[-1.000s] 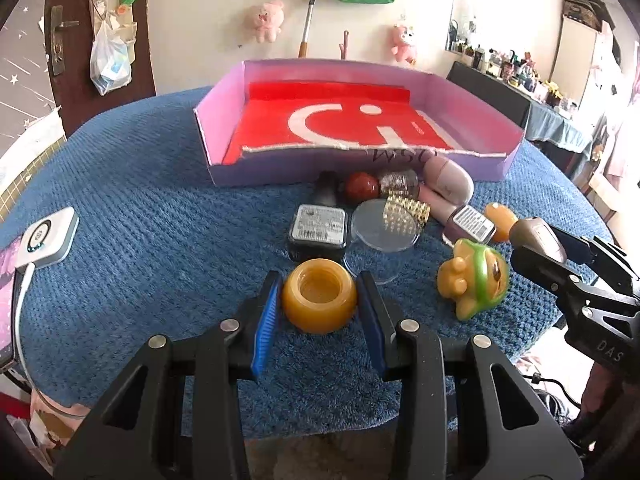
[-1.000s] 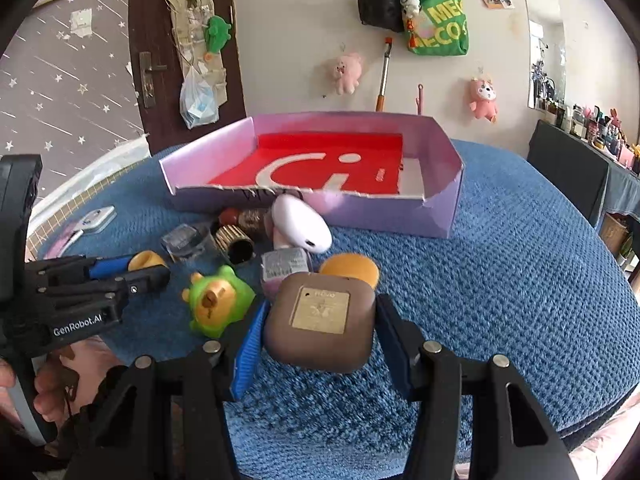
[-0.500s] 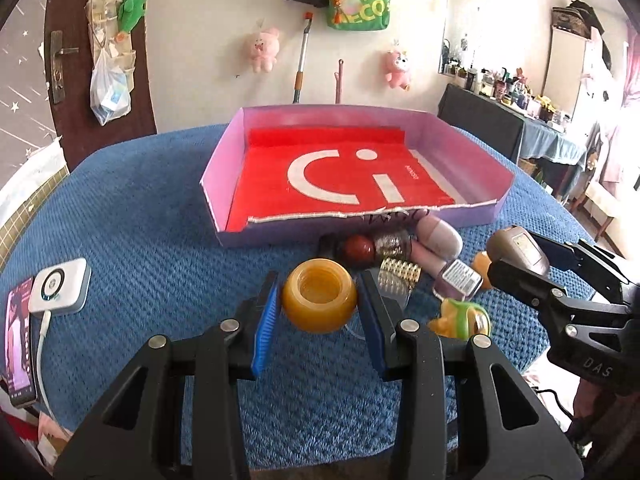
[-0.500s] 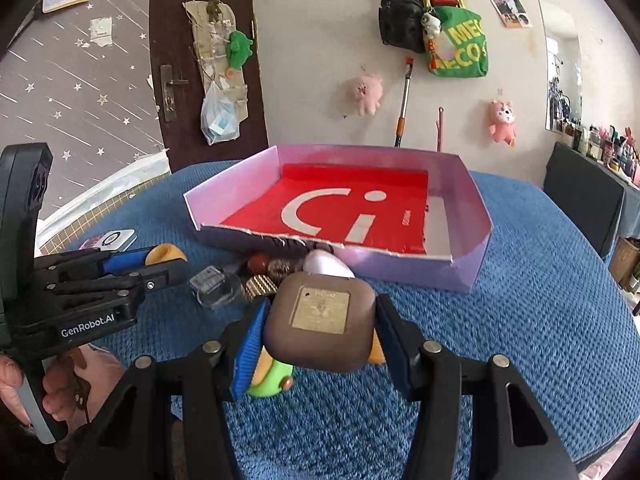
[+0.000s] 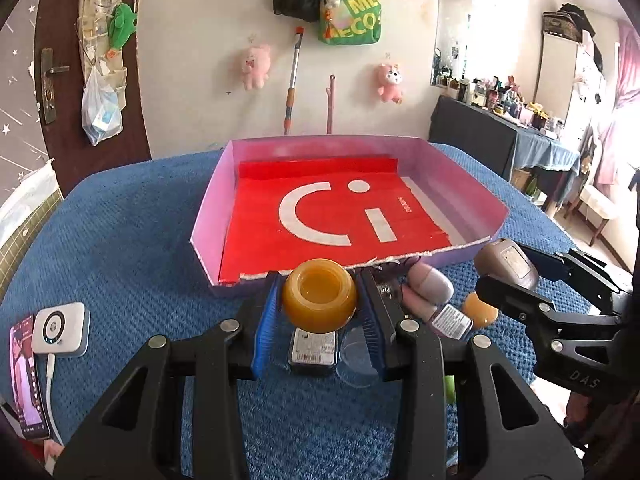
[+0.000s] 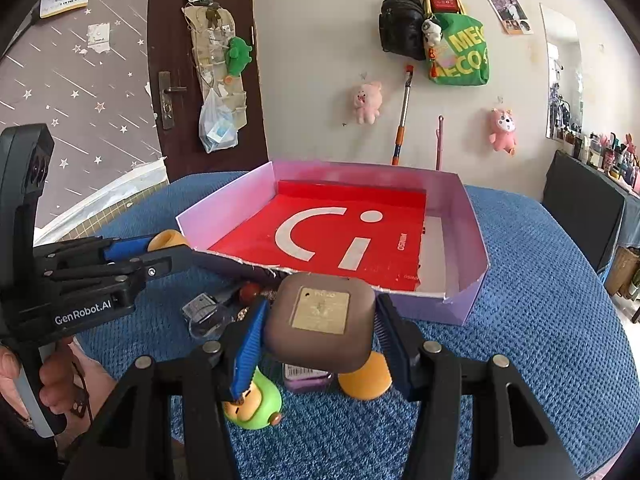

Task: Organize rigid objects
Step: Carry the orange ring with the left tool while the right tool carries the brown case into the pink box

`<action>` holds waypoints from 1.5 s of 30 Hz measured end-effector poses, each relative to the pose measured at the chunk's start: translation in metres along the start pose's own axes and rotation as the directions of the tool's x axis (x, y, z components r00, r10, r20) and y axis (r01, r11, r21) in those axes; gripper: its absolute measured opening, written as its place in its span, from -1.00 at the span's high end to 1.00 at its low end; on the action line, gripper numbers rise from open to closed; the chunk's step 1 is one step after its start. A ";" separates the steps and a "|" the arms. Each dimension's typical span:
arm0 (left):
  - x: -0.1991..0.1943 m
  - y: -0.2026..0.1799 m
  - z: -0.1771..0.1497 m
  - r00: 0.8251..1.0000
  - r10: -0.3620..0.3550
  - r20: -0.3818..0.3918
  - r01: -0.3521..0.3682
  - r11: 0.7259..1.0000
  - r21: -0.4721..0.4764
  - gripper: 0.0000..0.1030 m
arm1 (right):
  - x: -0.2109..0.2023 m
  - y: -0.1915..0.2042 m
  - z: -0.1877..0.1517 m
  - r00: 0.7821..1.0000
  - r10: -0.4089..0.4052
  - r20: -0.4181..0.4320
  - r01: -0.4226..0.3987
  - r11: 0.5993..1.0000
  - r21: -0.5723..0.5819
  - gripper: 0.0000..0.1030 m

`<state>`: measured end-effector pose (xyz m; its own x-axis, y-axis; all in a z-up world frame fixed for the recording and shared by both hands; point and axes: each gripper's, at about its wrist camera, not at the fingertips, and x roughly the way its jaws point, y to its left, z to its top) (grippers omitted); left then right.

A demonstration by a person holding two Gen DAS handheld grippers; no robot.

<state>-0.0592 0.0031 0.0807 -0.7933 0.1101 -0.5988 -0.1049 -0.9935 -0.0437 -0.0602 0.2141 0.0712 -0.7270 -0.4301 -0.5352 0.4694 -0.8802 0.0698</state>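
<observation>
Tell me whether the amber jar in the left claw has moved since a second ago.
Yes. The amber jar, clamped in the left claw, has risen off the blue tablecloth toward the pink box.

Lived-in home — wall-hung plush toys, backpack

Round table with blue knit cover. Pink tray, red-lined, sits mid-table. Small clutter at its near wall; white device and phone left.

An amber jar is glowing; a red-lined lilac box is sitting on blue waffle-textured cloth; a brown case is showing a gold label.
</observation>
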 end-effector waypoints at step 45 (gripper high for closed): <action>0.134 0.052 0.082 0.983 -0.012 -0.182 -0.005 0.996 -0.092 0.30 | 0.142 -0.067 0.094 0.976 0.017 -0.216 0.002 0.996 0.090 -0.09</action>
<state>-0.2200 -0.0316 0.0641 -0.6697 0.1154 -0.7336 -0.0455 -0.9924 -0.1146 -0.2422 0.1935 0.0699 -0.5936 -0.3921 -0.7028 0.4212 -0.8955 0.1439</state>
